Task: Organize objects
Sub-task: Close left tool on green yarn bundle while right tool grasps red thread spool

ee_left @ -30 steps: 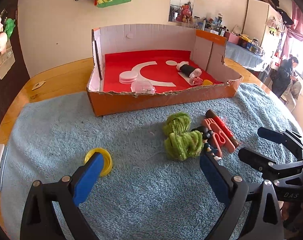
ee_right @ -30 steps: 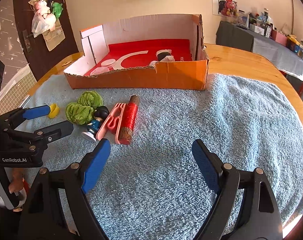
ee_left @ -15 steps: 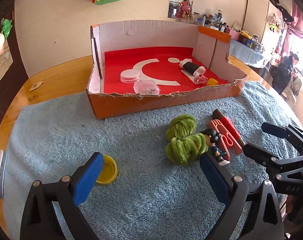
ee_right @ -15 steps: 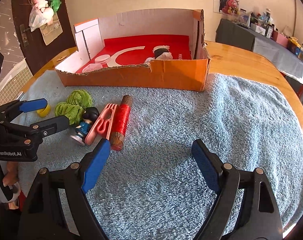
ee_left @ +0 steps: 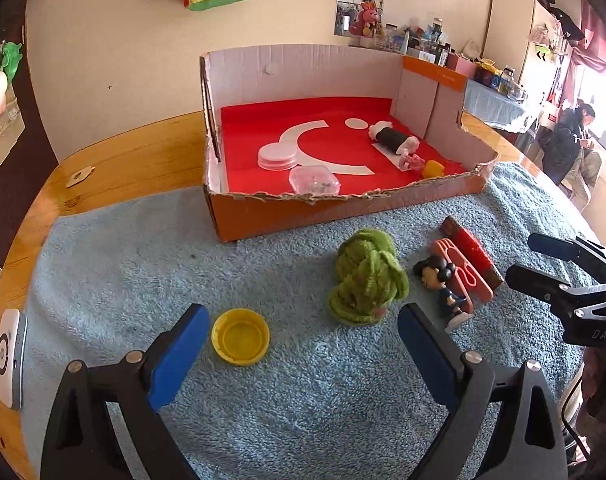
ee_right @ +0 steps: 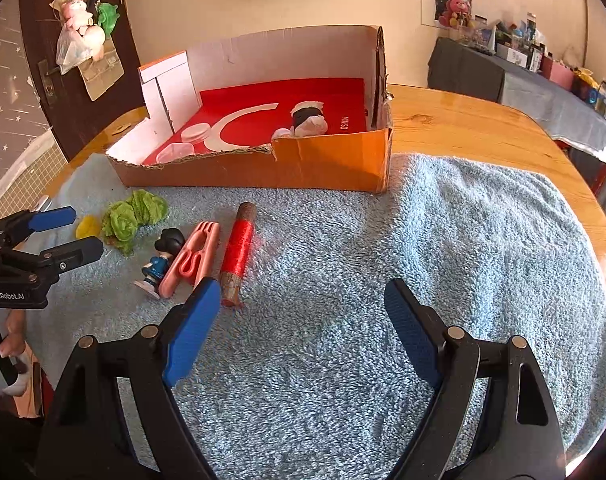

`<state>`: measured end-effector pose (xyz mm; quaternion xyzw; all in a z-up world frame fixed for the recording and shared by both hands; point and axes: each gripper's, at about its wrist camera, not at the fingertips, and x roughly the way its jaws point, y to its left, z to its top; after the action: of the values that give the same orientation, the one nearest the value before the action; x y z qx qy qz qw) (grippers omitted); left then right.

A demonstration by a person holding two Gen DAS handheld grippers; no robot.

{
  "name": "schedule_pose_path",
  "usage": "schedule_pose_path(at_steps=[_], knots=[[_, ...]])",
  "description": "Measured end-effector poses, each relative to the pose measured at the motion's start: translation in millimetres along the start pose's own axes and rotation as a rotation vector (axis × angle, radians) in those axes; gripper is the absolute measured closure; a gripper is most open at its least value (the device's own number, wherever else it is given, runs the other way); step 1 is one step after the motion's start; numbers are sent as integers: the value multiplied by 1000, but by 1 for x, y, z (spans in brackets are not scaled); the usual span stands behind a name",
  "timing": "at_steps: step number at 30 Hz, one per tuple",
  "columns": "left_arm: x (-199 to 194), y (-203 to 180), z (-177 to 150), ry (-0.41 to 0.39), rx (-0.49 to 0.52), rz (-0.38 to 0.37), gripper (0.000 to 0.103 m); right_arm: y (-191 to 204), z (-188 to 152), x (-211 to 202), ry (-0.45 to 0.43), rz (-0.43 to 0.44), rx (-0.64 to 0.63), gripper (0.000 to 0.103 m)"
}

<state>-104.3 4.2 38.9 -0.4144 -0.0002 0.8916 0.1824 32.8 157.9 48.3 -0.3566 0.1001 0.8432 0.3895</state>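
Left gripper [ee_left: 303, 354] jaws spread wide, holding nothing, low over the blue towel [ee_left: 103, 264]. Yellow cap [ee_left: 240, 336] lies open side up just inside the left pad, at 10 o'clock from the gap's middle; can't tell if pad and cap touch. Green yarn bundle [ee_left: 366, 278] sits at 1 o'clock, just beyond the right pad. Toy figure [ee_left: 443, 290] lies on its side at 2 o'clock, its base partly hidden by the right finger, touching a pink plastic clip [ee_left: 461, 270] and, past that, a red thread spool [ee_left: 473, 250].

Right gripper [ee_right: 301, 330] jaws also wide open, empty — nothing between them but towel. In the right wrist view the spool's near end lies just beyond the left pad at 11 o'clock; clip, figure, yarn and cap trail off toward 10 o'clock.

Cardboard box [ee_left: 303, 218] stands at 12 o'clock, torn ragged front edge, red lining with white shapes. Inside: white discs [ee_left: 277, 156], a clear plastic case [ee_left: 314, 179] with contents too small to make out, a black-and-white roll [ee_left: 391, 139], a small yellow piece [ee_left: 433, 168] half hidden by the front wall. Towel is fluffy, on a round wooden table [ee_left: 143, 156]. White device [ee_left: 9, 364] at 9 o'clock, cut off at the frame's edge.
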Motion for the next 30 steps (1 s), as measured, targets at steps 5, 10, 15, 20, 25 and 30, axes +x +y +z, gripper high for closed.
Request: schedule_pose_path(at_steps=[5, 10, 15, 20, 25, 30], knots=[[11, -10, 5, 26, 67, 4, 15, 7, 6, 10, 23, -7, -25, 19], [18, -13, 10, 35, 91, 2, 25, 9, 11, 22, 54, -18, -34, 19], [23, -15, 13, 62, 82, -54, 40, 14, 15, 28, 61, -33, -65, 20], [25, -19, 15, 60, 87, -64, 49, 22, 19, 32, 68, -26, -107, 45], [26, -23, 16, 56, 90, -68, 64, 29, 19, 33, 63, -4, -139, 64], [26, -23, 17, 51, 85, -71, 73, 35, 17, 32, 55, 25, -163, 82]])
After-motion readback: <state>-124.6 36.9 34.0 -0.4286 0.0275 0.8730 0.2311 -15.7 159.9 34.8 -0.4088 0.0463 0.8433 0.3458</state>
